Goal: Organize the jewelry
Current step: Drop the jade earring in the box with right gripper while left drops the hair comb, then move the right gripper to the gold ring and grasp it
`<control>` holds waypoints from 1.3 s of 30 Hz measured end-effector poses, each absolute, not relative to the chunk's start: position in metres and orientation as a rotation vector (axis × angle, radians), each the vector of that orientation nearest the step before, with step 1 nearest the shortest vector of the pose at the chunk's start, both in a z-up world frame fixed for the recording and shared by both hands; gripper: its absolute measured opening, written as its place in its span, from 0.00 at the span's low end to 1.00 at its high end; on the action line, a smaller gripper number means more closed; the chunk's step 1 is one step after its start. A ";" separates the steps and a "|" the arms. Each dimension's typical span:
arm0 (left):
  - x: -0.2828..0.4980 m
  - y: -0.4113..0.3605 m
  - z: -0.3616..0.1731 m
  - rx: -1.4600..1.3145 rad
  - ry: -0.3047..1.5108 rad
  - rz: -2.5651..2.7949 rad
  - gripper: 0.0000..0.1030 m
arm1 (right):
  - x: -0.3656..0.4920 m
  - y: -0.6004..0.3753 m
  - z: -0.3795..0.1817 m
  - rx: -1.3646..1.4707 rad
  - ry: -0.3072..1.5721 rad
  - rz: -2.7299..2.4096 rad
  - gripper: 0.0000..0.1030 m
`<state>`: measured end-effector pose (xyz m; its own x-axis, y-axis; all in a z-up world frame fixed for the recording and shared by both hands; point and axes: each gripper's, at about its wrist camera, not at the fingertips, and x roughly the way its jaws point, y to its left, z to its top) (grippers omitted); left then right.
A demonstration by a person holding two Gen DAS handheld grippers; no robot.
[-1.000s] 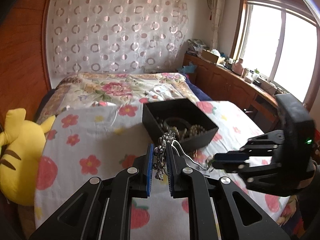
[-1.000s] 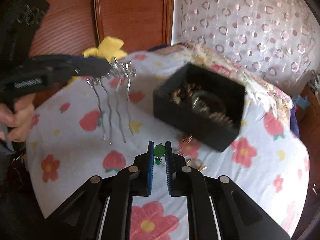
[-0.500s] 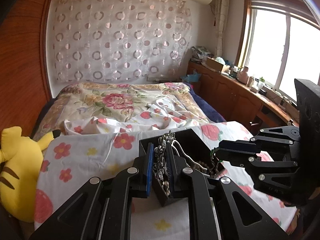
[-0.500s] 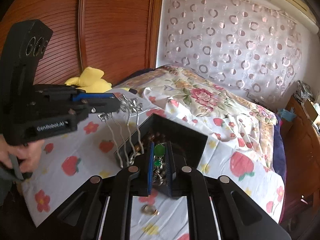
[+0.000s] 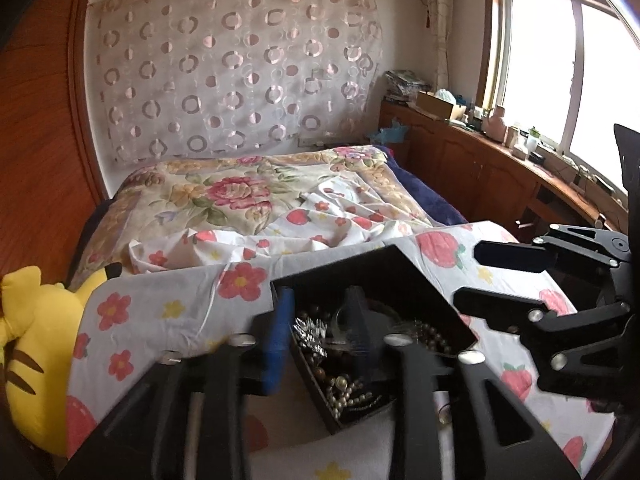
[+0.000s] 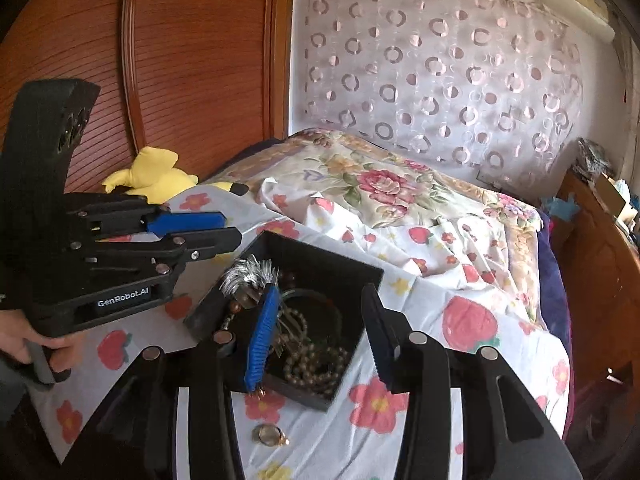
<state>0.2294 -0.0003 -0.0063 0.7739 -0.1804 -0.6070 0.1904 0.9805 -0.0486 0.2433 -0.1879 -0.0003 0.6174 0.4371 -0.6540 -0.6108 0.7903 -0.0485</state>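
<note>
A black open jewelry box [image 5: 384, 264] [image 6: 320, 252] sits on the flowered sheet, holding bead strings [image 6: 316, 360] and a dark bangle. The silver hair comb [image 5: 310, 334] [image 6: 248, 274] lies inside it at the left corner. My left gripper [image 5: 320, 332] is open and empty, just above the box. My right gripper [image 6: 320, 328] is open and empty over the box; it also shows in the left wrist view [image 5: 508, 280]. The green pendant is not visible. A gold ring [image 6: 270, 435] lies on the sheet in front of the box.
A yellow plush toy [image 5: 28, 344] [image 6: 148, 174] lies at the bed's left edge by the wooden wall panel. A rumpled floral quilt [image 5: 248, 196] covers the far bed. A wooden cabinet [image 5: 500, 168] with clutter runs under the window on the right.
Both grippers have opened over the box. The silver comb has dropped from my left gripper into the box, and the green pendant has left my right gripper.
</note>
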 end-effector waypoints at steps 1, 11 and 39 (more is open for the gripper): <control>0.227 0.000 -0.007 0.015 0.655 -0.203 0.40 | 0.240 -0.191 -0.003 -0.272 0.678 0.616 0.45; 0.176 0.003 -0.031 0.012 0.665 -0.248 0.57 | 0.200 -0.213 -0.057 -0.273 0.791 0.649 0.24; 0.177 -0.051 -0.080 0.054 0.822 -0.357 0.27 | 0.195 -0.211 -0.089 -0.341 0.902 0.635 0.11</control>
<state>0.1771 -0.0513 -0.0799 0.6244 -0.2902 -0.7252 0.3317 0.9391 -0.0901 0.1954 -0.2112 -0.0889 0.4565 0.3656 -0.8112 -0.6406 0.7678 -0.0145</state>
